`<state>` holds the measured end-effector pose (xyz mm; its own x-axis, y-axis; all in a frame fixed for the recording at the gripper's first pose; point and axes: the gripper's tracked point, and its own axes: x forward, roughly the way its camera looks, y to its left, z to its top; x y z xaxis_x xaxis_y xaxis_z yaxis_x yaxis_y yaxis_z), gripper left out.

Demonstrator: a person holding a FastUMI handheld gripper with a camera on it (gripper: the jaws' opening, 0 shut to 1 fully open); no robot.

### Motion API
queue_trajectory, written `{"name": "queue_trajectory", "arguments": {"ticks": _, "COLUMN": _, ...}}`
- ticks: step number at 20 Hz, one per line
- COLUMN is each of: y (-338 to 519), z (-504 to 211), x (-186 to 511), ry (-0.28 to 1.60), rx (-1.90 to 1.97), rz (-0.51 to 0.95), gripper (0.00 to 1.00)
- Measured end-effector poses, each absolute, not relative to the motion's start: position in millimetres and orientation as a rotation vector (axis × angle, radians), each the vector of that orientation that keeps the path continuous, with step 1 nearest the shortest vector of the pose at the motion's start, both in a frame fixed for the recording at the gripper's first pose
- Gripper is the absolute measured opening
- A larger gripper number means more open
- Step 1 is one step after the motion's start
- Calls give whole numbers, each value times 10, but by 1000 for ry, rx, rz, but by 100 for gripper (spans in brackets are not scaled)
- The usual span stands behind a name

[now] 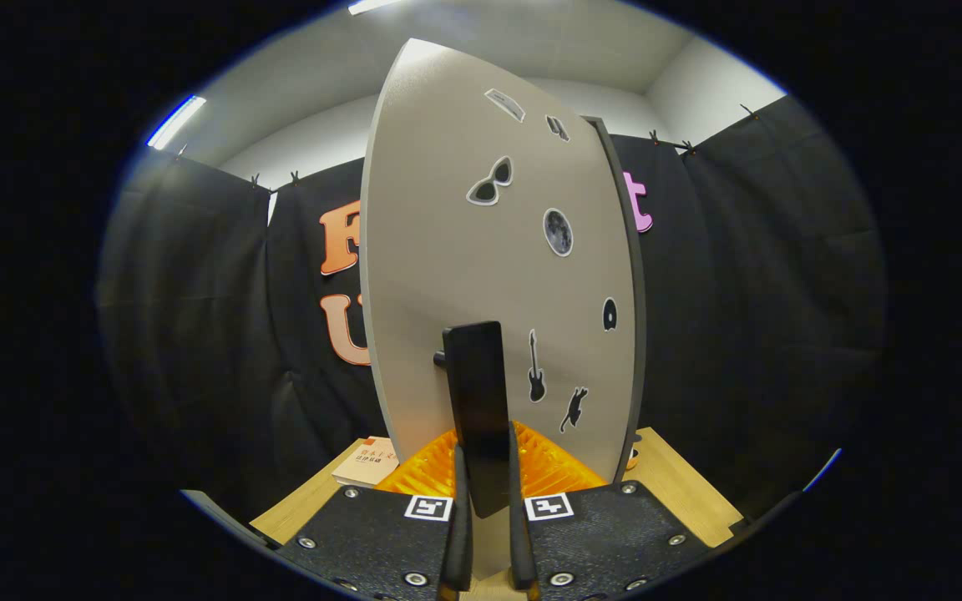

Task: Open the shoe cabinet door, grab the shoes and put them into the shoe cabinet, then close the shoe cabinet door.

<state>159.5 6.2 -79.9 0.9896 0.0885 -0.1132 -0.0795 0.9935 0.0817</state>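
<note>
Nearest the camera, the gripper (488,488) has its two fingers (458,534) drawn in narrow, both pressing against the lower end of the black door handle (479,409), which stands upright between them. That handle is a flat dark bar fixed by a short peg to the outer face of the shoe cabinet door (448,275).

Seen close and at a slant, the door is a pale grey-beige panel with a darker edge along its right side; whether it is shut flat or partly swung out cannot be told from this angle. Several stickers sit on its face: a pair of sunglasses (490,182) high up, a round moon sticker (558,231) below and to the right of it, a small dark disc (610,314) near the right edge, a guitar (536,366) just right of the handle, and a cat (574,409) lower still. Two more small stickers near the top are too distorted to make out.

Behind the fingers, at the foot of the door, lies an orange ribbed surface (549,467). It rests on the wooden desk (681,484), which shows on both sides. Toward the desk's left part lies a small booklet (367,463) with a pale cover, just beside the orange piece. The cabinet's inside is hidden by the door, so its contents cannot be told.
</note>
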Motion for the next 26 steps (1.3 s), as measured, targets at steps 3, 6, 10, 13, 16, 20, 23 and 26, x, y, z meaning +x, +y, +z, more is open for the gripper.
{"name": "queue_trajectory", "arguments": {"ticks": 3, "y": -176, "z": -789, "x": 1464, "ry": 107, "rx": 97, "rz": 74, "gripper": 17}}
{"name": "queue_trajectory", "arguments": {"ticks": 6, "y": -434, "z": -796, "x": 1365, "ry": 108, "rx": 120, "rz": 35, "gripper": 17}}
{"name": "queue_trajectory", "arguments": {"ticks": 10, "y": -809, "z": -811, "x": 1294, "ry": 116, "rx": 193, "rz": -27, "gripper": 16}}
{"name": "queue_trajectory", "arguments": {"ticks": 13, "y": -1166, "z": -793, "x": 1311, "ry": 89, "rx": 164, "rz": -83, "gripper": 13}}
{"name": "queue_trajectory", "arguments": {"ticks": 16, "y": -1535, "z": -805, "x": 1262, "ry": 77, "rx": 163, "rz": -96, "gripper": 7}}
{"name": "queue_trajectory", "arguments": {"ticks": 20, "y": -1637, "z": -793, "x": 1317, "ry": 81, "rx": 148, "rz": -40, "gripper": 6}}
{"name": "queue_trajectory", "arguments": {"ticks": 23, "y": -1761, "z": -800, "x": 1244, "ry": 86, "rx": 149, "rz": -37, "gripper": 6}}
{"name": "queue_trajectory", "arguments": {"ticks": 26, "y": -1917, "z": -790, "x": 1134, "ry": 71, "rx": 148, "rz": -79, "gripper": 7}}
